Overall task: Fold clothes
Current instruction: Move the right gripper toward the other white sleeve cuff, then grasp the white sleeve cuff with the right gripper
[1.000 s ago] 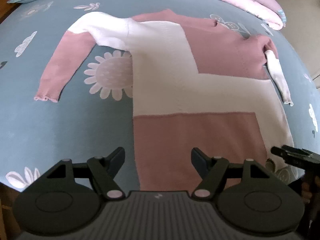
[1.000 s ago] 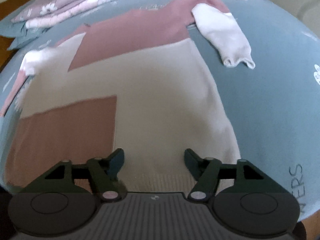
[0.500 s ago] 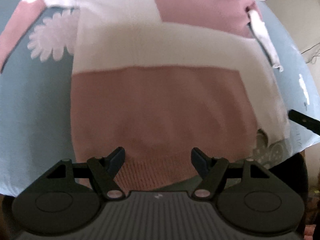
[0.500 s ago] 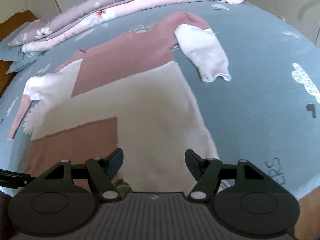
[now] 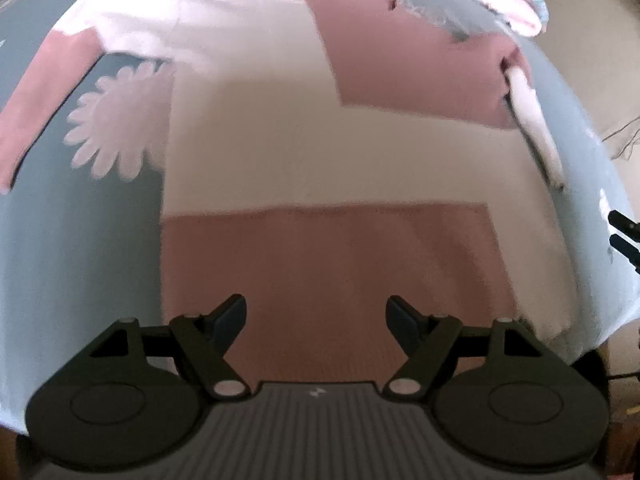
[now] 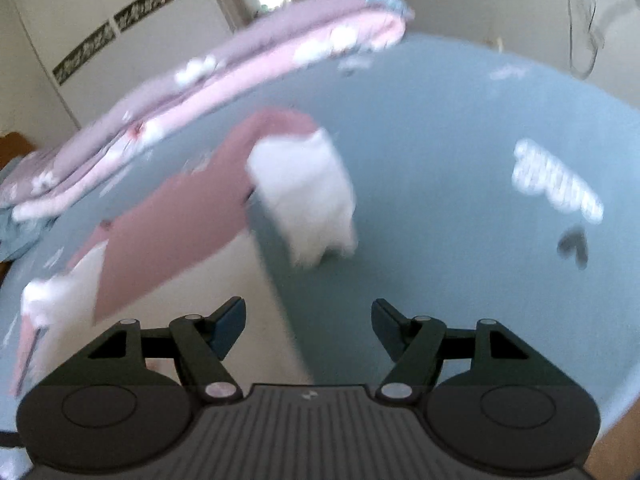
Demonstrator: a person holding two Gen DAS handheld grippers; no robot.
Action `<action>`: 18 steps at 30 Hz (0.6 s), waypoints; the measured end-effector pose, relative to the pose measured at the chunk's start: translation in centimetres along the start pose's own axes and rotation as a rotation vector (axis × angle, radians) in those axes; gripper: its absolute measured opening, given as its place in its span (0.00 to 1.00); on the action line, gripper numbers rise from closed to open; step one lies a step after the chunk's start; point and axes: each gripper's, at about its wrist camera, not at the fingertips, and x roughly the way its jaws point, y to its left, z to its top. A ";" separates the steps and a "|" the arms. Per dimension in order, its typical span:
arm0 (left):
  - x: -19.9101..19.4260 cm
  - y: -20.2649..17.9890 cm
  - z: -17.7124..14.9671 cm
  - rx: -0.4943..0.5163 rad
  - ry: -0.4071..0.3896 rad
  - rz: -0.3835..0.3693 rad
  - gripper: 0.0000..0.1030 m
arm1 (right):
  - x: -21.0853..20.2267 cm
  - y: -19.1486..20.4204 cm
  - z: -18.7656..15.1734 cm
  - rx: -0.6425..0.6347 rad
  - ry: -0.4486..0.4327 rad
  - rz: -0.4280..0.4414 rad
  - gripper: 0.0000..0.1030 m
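Right tool (image 6: 308, 312) swung aside, open, empty

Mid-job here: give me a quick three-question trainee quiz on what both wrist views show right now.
1. True or false: the left claw is open, with nothing between its fingers.
2. Which colour is the block of the sweater just ahead of the left claw? A) white B) dusty pink C) blue
3. Fill in: the sweater's white cuff lies on the ___ bedsheet, well ahead of the right claw.

Key: 1 true; 2 B; 3 blue.
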 end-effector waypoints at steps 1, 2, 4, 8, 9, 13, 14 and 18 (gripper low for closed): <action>0.3 -0.4 0.6 -0.001 -0.009 -0.007 0.74 | 0.7 -0.1 0.8 -0.007 -0.009 -0.016 0.72; 0.5 -1.0 1.2 0.000 -0.016 -0.016 0.74 | 1.8 -0.3 1.7 -0.001 -0.005 -0.020 0.72; 1.4 -2.3 2.6 0.012 -0.017 -0.031 0.74 | 4.0 -0.8 3.4 0.012 0.003 -0.028 0.72; 3.9 -5.3 4.8 0.045 -0.022 -0.042 0.74 | 8.9 -0.6 5.6 0.011 0.007 -0.042 0.68; 4.6 -5.9 5.1 0.049 -0.020 -0.044 0.74 | 10.2 -0.5 5.9 -0.001 0.013 -0.050 0.65; 7.0 -7.1 5.9 0.052 -0.006 -0.039 0.74 | 13.5 0.5 5.3 -0.034 0.086 -0.070 0.54; 7.4 -7.2 5.9 0.054 -0.004 -0.032 0.74 | 13.7 0.8 5.0 -0.063 0.086 -0.084 0.50; 7.6 -7.6 5.5 0.098 -0.015 -0.048 0.82 | 12.9 1.7 5.3 -0.161 0.105 -0.081 0.07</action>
